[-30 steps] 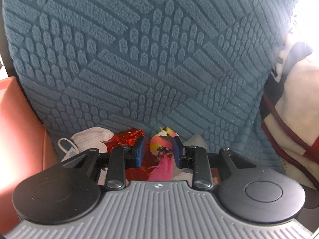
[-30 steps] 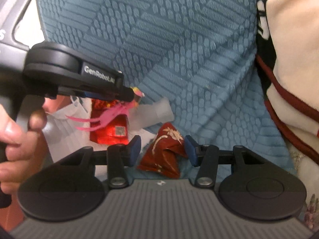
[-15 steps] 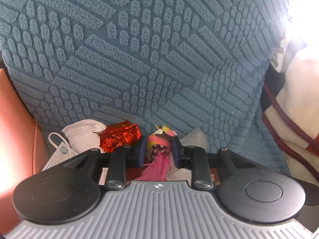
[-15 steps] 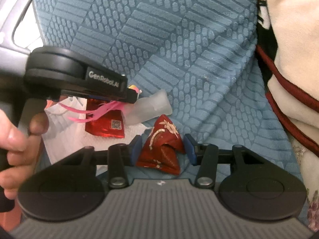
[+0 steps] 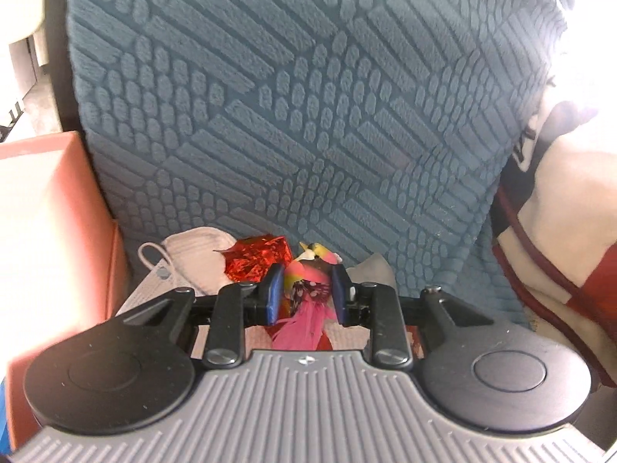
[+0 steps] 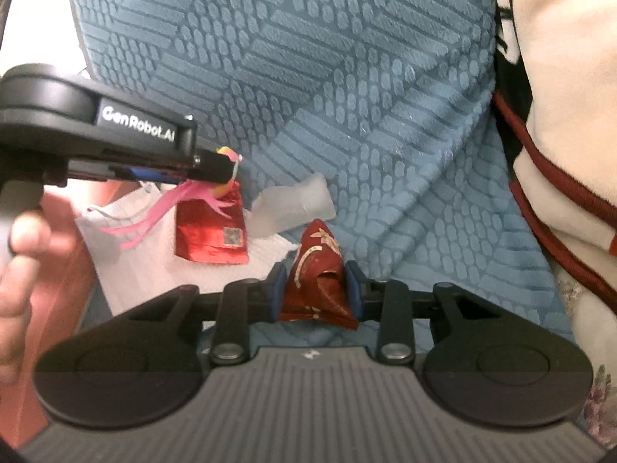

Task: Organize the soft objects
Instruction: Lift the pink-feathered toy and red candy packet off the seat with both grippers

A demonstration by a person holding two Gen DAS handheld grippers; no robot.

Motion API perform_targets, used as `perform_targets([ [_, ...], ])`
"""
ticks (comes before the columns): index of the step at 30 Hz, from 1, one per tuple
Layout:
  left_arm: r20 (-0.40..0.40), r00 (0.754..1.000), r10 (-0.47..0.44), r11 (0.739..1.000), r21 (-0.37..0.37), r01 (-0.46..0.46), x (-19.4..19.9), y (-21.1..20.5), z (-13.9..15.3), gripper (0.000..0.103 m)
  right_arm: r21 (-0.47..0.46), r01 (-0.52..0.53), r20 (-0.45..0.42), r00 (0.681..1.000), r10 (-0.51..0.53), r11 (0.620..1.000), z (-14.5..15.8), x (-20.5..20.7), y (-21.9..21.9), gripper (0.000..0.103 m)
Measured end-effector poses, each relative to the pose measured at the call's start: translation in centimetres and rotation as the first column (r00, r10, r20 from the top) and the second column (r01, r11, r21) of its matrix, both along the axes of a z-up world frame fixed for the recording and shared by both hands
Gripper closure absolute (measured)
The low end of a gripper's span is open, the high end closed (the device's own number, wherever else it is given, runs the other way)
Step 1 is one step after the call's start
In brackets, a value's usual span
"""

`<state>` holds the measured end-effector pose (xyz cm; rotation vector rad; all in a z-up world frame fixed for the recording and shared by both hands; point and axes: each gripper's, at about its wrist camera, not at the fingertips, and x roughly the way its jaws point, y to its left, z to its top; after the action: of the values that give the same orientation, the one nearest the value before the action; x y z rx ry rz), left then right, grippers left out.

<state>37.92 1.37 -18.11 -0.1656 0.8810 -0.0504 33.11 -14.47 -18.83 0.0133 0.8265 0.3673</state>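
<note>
My left gripper (image 5: 304,291) is shut on a small colourful feathered toy (image 5: 308,277) with pink feathers hanging below; the right wrist view shows it lifted above the seat, feathers (image 6: 162,212) dangling. My right gripper (image 6: 314,289) is shut on a dark red pouch with gold pattern (image 6: 318,274) on the blue textured cushion (image 6: 308,96). A shiny red foil packet (image 6: 210,231), a translucent soft piece (image 6: 293,204) and a white cloth (image 6: 131,270) lie behind on the seat.
A white face mask (image 5: 193,254) lies at the left by an orange armrest (image 5: 50,231). A cream blanket with dark red trim (image 6: 559,115) is bunched at the right. The blue cushion back (image 5: 308,96) rises close ahead.
My left gripper closed on the feathered toy and lifted it off the seat. My right gripper moved onto the red pouch and closed on it.
</note>
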Motion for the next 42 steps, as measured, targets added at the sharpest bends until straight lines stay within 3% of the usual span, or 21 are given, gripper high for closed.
perform_targets([
  [14,-0.011,0.999,0.038,0.998,-0.043,-0.039,-5.9,0.6,2.4,0.072,0.054,0.045,-0.010,0.999,-0.045,0.998,2.0,-2.7,-2.3,0.067],
  [25,-0.007,1.000,0.013,0.999,-0.034,-0.013,-10.0,-0.4,3.2,0.072,-0.022,0.058,-0.042,0.997,-0.059,0.998,2.7,-7.2,-2.5,0.067],
  [42,-0.030,0.999,0.020,0.998,-0.057,-0.022,-17.5,0.1,3.2,0.072,0.012,0.079,-0.019,0.997,-0.079,0.997,4.5,-14.4,-3.2,0.067],
])
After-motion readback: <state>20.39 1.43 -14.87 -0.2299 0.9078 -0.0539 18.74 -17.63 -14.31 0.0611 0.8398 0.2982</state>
